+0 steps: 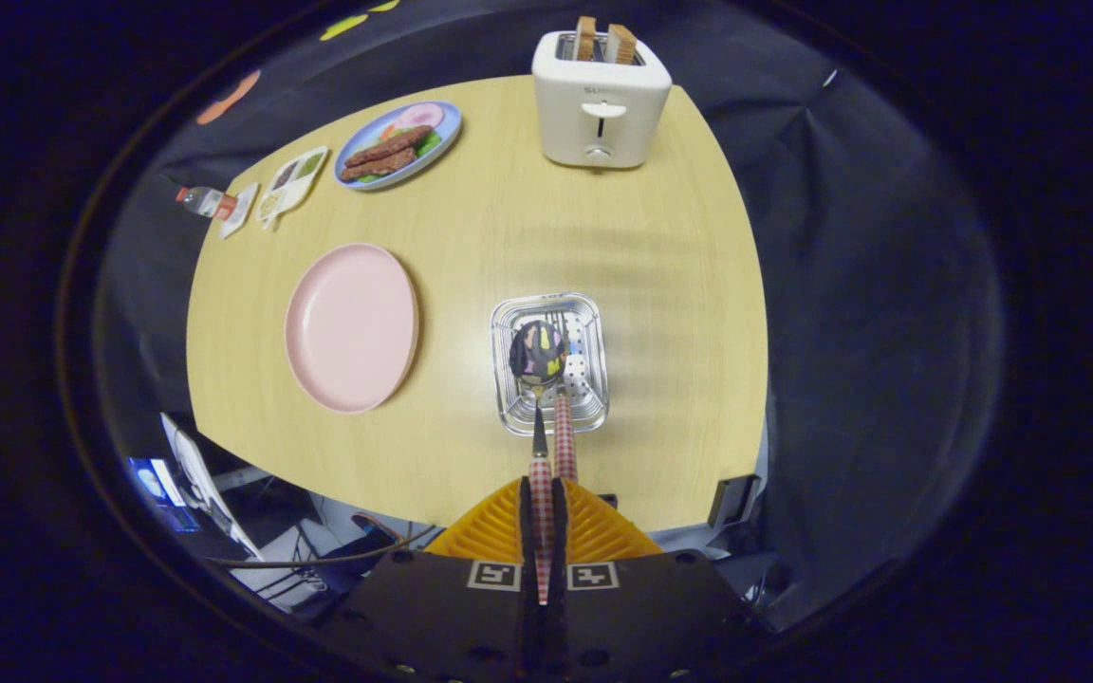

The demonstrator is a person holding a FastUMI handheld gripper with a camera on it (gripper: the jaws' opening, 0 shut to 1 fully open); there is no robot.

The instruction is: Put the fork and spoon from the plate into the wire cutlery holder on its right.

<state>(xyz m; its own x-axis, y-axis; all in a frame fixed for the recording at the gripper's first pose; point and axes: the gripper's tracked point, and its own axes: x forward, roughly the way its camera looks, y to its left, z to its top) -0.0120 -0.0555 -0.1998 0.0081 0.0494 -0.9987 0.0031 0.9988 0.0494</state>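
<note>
My gripper (544, 489) is shut on the red-checked handle of the spoon (537, 353). The spoon points straight ahead of the fingers, and its shiny bowl hangs over the opening of the wire cutlery holder (507, 403). The holder stands on the table just beyond the fingertips. The fork (564, 438) is in the holder, its checked handle leaning back toward me right beside the spoon's neck and its tines near the holder's far side. The plain pink plate (352, 327) lies to the left of the holder.
A white toaster (601, 100) with two slices of bread stands at the far edge of the wooden table (660, 275). At the far left are a blue plate of food (399, 144), a small white tray (290, 182) and a small bottle (205, 201).
</note>
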